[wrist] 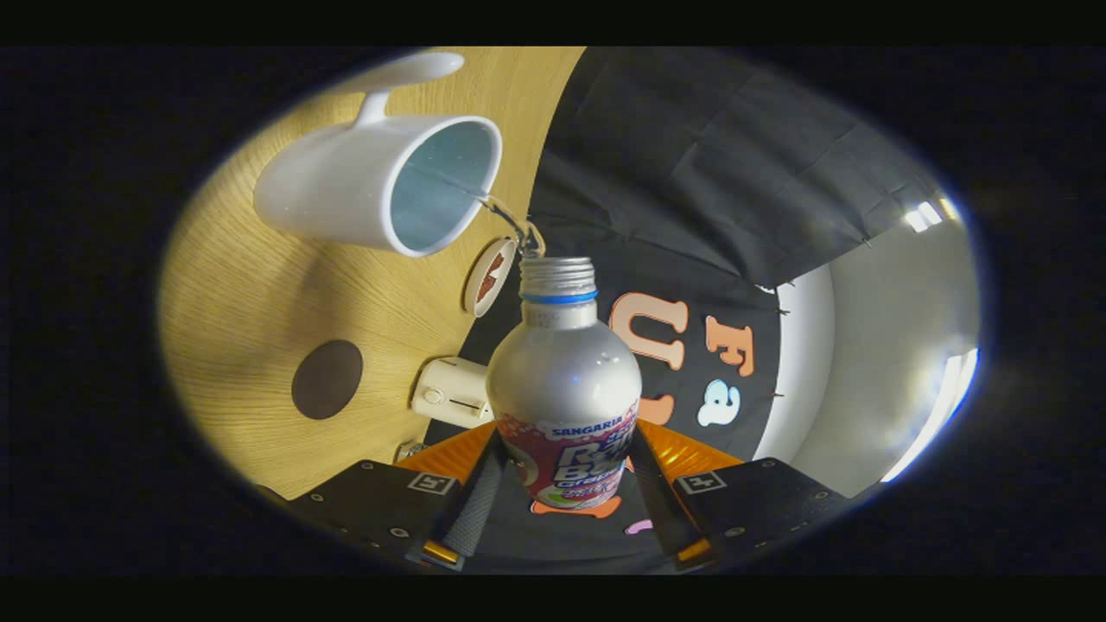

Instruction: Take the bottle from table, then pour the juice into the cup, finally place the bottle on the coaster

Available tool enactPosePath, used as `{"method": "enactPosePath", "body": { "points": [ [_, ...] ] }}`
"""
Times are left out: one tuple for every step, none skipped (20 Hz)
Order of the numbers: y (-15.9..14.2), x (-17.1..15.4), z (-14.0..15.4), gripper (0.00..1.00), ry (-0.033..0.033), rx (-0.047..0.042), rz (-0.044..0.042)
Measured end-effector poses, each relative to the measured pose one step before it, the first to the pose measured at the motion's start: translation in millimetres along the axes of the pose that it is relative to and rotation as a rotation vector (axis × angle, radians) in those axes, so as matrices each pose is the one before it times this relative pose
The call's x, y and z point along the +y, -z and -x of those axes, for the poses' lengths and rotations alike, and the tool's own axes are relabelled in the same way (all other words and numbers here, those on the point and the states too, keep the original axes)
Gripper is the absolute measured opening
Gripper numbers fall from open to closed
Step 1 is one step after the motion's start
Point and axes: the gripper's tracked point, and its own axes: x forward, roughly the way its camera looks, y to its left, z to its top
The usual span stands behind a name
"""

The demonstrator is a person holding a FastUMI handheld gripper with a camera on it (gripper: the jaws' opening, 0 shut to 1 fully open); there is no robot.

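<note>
Counter (259,302) of pale wood grain takes up the left of the gripper view, tipped steeply because the camera is rolled over. On it, well out beyond the fingers, stands a white cup (363,186) with its handle on the far side and its mouth turned toward the bottle. Nearer than the cup, a dark round coaster (327,378) lies flat on the wood with nothing on it. Beside the coaster, at the counter's edge, sits a small cream-white box (451,391) with a knob, and farther along that edge a round disc (489,276) with a red mark. A thin clear stream (510,220) runs from the open threaded neck of the bottle (563,380) to the cup's rim. The tongs (563,484) are clamped on the bottle's labelled lower body, one finger pressing each side, the silver shoulder and blue neck ring ahead of them.
</note>
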Motion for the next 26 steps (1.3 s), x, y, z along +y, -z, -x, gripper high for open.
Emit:
{"method": "enactPosePath", "body": {
  "points": [
    [0.29,-3.67,-0.37,0.77,0.00228,-0.00184,0.01567],
    [0.34,-2.50,-0.39,0.77,0.00521,-0.00210,0.01501],
    [1.18,-1.81,-2.29,0.77,0.00320,0.00023,0.00830],
    [2.03,-0.26,-2.68,0.77,-0.00220,0.00040,0.00219],
    [0.74,-0.20,-2.56,0.77,0.00199,0.00101,0.00161],
    [0.51,-0.41,-0.64,0.77,0.00072,-0.00012,0.00366],
    [0.27,-1.07,-0.91,0.77,0.00352,-0.00088,0.00543],
    [-0.18,-0.53,-1.03,0.77,0.00148,-0.00207,0.00558],
    [-1.05,-0.39,0.15,0.77,0.00201,-0.00290,0.00426],
    [0.03,0.18,0.51,0.77,-0.00127,-0.00335,0.00479],
    [-0.59,-0.61,-0.02,0.77,0.00107,-0.00361,0.00542],
    [-0.07,-0.94,0.15,0.77,0.00144,-0.00164,0.00454],
    [0.27,0.12,-0.13,0.77,0.00007,-0.00213,0.00426],
    [-1.30,-0.84,0.57,0.77,0.00170,-0.00110,0.00351],
    [0.52,-0.02,-1.13,0.77,-0.00052,-0.00155,0.00307],
    [-0.40,-0.64,0.01,0.77,0.00195,-0.00245,0.00567],
    [0.06,-0.50,-0.40,0.77,0.00083,-0.00234,0.00583],
    [-0.11,0.09,0.07,0.77,-0.00064,-0.00158,0.00513],
    [0.58,-1.07,-1.33,0.77,0.00239,0.00020,0.00385],
    [0.10,0.09,-0.84,0.77,0.00034,0.00114,0.00115],
    [0.29,0.53,-0.14,0.77,-0.00174,-0.00036,0.00172],
    [-0.69,-0.37,1.02,0.77,-0.00123,-0.00248,0.00388],
    [-0.95,-0.15,0.43,0.77,-0.00053,-0.00329,0.00488],
    [-0.60,-0.32,1.03,0.77,-0.00184,-0.00225,0.00527],
    [-0.73,0.49,-0.20,0.77,-0.00157,-0.00267,0.00292],
    [-0.85,0.61,0.71,0.77,-0.00233,0.00023,0.00032]
  ]
}}
